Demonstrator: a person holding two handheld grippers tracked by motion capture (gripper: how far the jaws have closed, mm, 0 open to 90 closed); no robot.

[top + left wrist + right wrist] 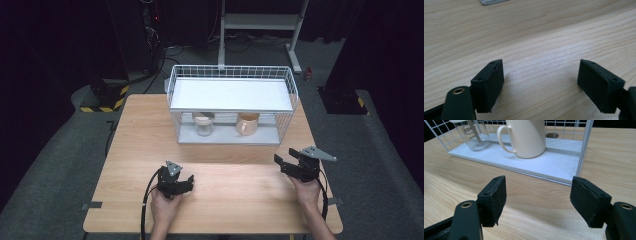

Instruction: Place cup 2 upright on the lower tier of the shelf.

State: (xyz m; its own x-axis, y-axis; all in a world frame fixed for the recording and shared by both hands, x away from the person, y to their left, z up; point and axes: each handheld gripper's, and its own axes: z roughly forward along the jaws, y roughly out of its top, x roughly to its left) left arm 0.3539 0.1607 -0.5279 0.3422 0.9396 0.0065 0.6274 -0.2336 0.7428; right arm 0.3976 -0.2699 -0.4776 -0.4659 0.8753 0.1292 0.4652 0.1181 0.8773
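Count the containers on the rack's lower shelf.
2: a clear glass jar on the left and a cream mug to its right; the upper shelf may hide others.

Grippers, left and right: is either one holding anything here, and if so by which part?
Nothing is held. The left gripper and the right gripper both have their jaws spread over bare table. The cream mug and glass jar stand untouched in the wire rack.

Cream mug [527, 137], white wire rack [231, 75]
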